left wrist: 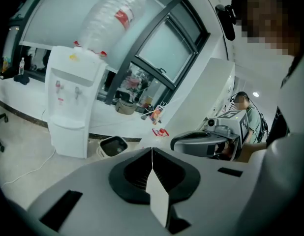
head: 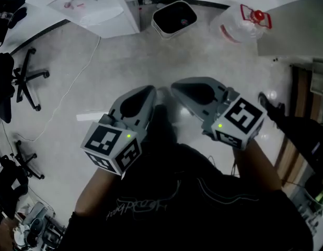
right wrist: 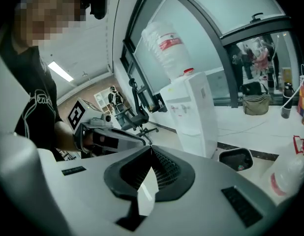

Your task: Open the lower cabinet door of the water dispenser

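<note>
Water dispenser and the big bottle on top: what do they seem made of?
Water dispenser: probably plastic, white and smooth, with a soft sheen on its moulded front. Bottle: likely clear plastic, see-through with ribbed walls and a red label.

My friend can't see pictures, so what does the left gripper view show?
The left gripper has its jaws shut with nothing between them. Farther off at the left stands a white water dispenser with a big bottle on top and a black bin on the floor beside it. The right gripper shows at the right.
</note>
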Available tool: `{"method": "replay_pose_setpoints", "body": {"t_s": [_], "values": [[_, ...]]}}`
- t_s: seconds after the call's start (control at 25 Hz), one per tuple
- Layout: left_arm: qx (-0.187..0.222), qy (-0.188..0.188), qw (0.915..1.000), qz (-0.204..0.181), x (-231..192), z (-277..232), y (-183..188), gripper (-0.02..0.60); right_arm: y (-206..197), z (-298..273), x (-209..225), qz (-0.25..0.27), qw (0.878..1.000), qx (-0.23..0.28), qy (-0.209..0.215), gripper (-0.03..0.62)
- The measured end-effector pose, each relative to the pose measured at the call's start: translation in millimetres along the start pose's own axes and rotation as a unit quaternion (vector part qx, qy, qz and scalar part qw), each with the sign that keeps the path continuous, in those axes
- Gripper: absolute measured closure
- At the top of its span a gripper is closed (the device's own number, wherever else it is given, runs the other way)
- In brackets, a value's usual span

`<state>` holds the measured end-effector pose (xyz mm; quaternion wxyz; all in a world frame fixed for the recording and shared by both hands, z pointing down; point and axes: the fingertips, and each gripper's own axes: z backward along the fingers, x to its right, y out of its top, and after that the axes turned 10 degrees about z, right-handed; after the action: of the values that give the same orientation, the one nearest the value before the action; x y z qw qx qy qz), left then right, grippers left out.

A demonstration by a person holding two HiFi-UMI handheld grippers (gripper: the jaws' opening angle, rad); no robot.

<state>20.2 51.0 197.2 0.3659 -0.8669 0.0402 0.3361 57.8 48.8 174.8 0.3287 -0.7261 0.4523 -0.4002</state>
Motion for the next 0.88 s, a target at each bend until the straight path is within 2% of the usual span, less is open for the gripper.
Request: {"method": "replay_pose_setpoints", "body": {"t_s": [0.48, 0.64, 0.88], "values": [[-0.012, 0.028, 0.9988, 0.038, -140.8, -98.2, 11.2, 0.578, -45.1, -123.0, 109.6, -0.013, 0.999, -0.034, 0.0, 0.582], [-0.011, 0.043, 0.9975, 0.055, -169.6, -121.3, -0.3, 0.577, -69.0, -143.1, 130.6, -0.013, 0.999, -0.039, -0.002, 0.581], [0.013, 0.075, 0.9953, 0.06, -211.4, -156.4, -3.1, 0.575, -93.8, -160.6, 164.6, -0.016, 0.999, -0.04, -0.011, 0.582]]}}
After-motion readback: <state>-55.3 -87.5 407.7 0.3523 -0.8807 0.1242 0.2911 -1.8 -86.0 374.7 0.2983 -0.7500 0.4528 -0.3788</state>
